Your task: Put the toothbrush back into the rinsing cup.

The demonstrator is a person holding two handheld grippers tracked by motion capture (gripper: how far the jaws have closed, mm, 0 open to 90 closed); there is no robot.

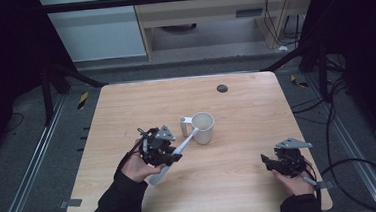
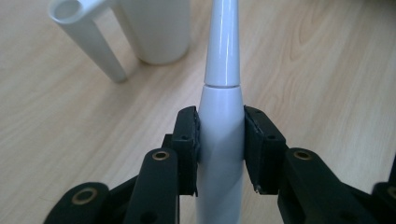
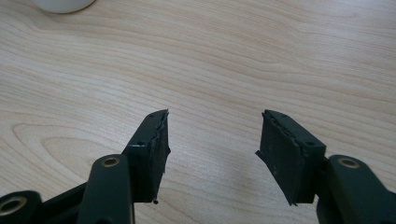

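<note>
Already the white electric toothbrush (image 2: 221,140) was gripped: the left gripper (image 1: 172,156) had its two black pads pressed against either side of the thick handle, as the left gripper view showed. In the high view the toothbrush lay at a slant. Its slim neck ran forward and away from the left gripper, with the head reaching up to the rim of the white cup (image 1: 203,127). Its thick lower end stuck out behind the gripper, toward the person. Whether that lower end touched the tabletop (image 1: 241,177) or hung just above it could not be told.

The cup stood upright just ahead of the left gripper, with an open top and a side holder like a small tube on a leg (image 2: 81,32). The brush head seemed to be at the rim rather than down inside the cup.

Well apart on the other side, near the tabletop's edge, the right gripper (image 1: 268,161) was held low in the person's right hand (image 1: 296,181). Its jaws stood apart with nothing between them but bare wood, as the right gripper view showed.

Judged from this, the pick-up was done. What seemed left was to stand the toothbrush in the cup or its holder and let go. A small dark disc (image 1: 222,88) lay far beyond the cup.
</note>
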